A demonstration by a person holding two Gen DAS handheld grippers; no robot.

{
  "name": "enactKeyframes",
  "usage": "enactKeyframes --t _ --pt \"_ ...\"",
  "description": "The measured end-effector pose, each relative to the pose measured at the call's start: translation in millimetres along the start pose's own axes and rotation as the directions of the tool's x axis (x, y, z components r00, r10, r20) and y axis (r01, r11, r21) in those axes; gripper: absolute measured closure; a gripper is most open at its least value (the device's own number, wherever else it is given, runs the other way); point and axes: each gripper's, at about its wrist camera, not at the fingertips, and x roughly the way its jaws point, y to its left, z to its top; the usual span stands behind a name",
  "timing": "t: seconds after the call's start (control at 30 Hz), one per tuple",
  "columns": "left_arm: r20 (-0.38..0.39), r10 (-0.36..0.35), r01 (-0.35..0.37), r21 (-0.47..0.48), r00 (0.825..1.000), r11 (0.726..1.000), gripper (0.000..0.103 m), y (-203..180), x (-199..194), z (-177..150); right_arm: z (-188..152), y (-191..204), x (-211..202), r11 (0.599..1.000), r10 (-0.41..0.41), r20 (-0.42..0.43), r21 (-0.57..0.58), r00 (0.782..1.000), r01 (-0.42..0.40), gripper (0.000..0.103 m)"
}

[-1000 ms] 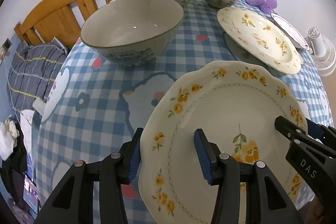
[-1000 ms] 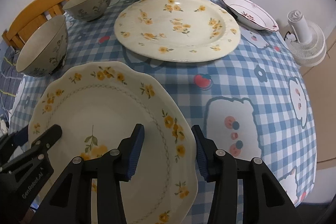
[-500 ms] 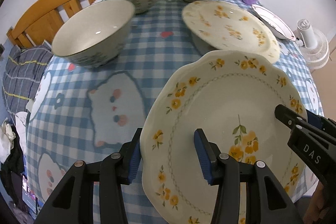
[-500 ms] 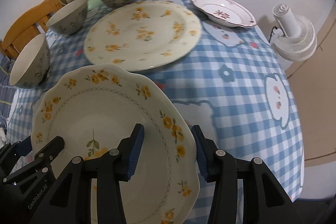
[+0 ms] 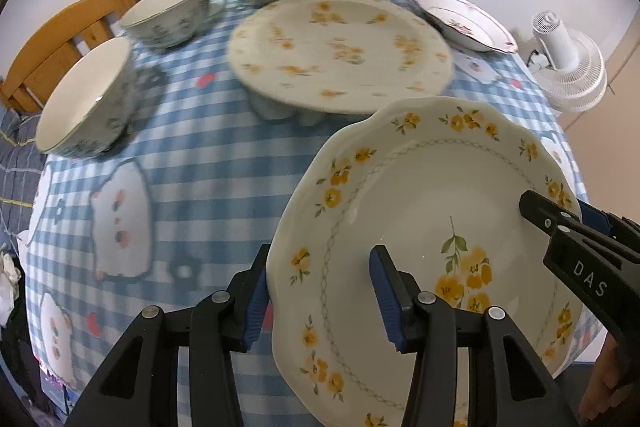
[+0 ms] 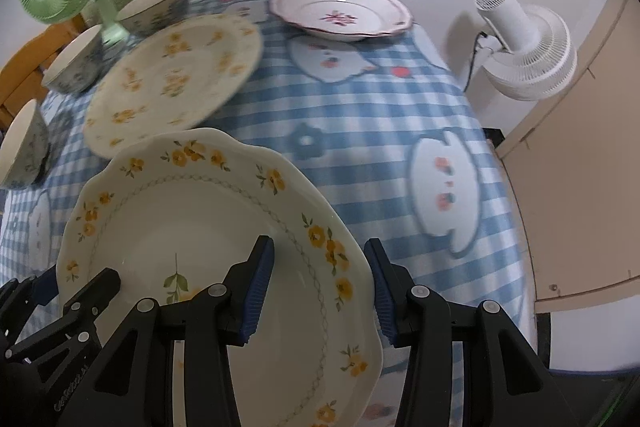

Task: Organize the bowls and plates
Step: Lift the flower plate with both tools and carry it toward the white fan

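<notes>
Our left tool is clamped across the left rim of the scalloped plate, one pad under the edge and one on the inner face. Our right tool grips the opposite rim the same way, so we carry the plate between both tools, lifted clear of the tabletop and tilted a little.

We judge the plate to be stiff glazed ceramic: fairly heavy for its size, smooth and slippery under the pads, and breakable if it slides out or knocks another dish. The wavy rim gives the pads only a narrow lip, so two opposed holds at the edge look like the sensible way to take it, kept level and even.

Beyond it, the large flowered plate lies flat on the checked cloth, near the held plate's far edge, and seems the likely place to stack. Farther off sits a red-patterned dish. Three bowls stand along the left side, well apart from what we hold.
</notes>
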Motion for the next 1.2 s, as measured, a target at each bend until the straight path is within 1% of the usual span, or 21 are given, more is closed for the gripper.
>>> enactKeyframes --t 0.27,0.57,0.77,0.97,1.03,1.1,1.13,1.17,1.2 --pt "-0.006 -0.015 0.015 0.017 1.000 1.000 0.055 -47.6 9.0 10.7 6.0 -46.2 5.6 1.000 -0.015 -0.006 0.009 1.000 0.015 0.054" --pt "-0.006 -0.012 0.012 0.028 1.000 1.000 0.055 -82.3 13.3 15.7 11.4 -80.2 14.3 1.000 -0.016 -0.017 0.024 1.000 0.016 0.054" --pt "-0.006 -0.010 0.010 0.026 1.000 1.000 0.055 -94.5 18.4 18.5 11.2 -92.8 19.7 0.999 -0.012 -0.023 0.037 1.000 0.013 0.054" --pt "-0.028 -0.007 0.008 0.023 1.000 1.000 0.055 -97.8 23.3 16.0 9.7 -101.4 24.6 0.999 0.009 -0.033 0.049 0.999 -0.007 0.054" --pt "-0.025 -0.007 0.007 0.024 1.000 1.000 0.055 -98.2 23.7 16.1 10.0 -102.0 25.3 0.999 0.011 -0.034 0.053 0.999 -0.009 0.052" --pt "-0.023 -0.008 0.009 0.024 1.000 1.000 0.054 -98.3 24.3 16.1 10.1 -99.6 26.3 0.999 0.009 -0.037 0.047 0.999 -0.007 0.048" --pt "-0.023 -0.011 0.012 0.027 1.000 1.000 0.052 -99.0 24.6 16.0 10.0 -98.6 26.5 0.999 0.008 -0.040 0.042 0.999 -0.006 0.047" --pt "-0.024 -0.016 0.017 0.031 1.000 0.999 0.048 -99.7 24.8 16.0 10.1 -97.7 27.1 0.999 0.004 -0.042 0.038 0.999 -0.002 0.045" --pt "-0.025 -0.021 0.022 0.037 0.999 0.999 0.045 -101.1 25.5 16.3 9.9 -96.7 27.6 0.999 0.004 -0.044 0.035 0.999 -0.003 0.041"
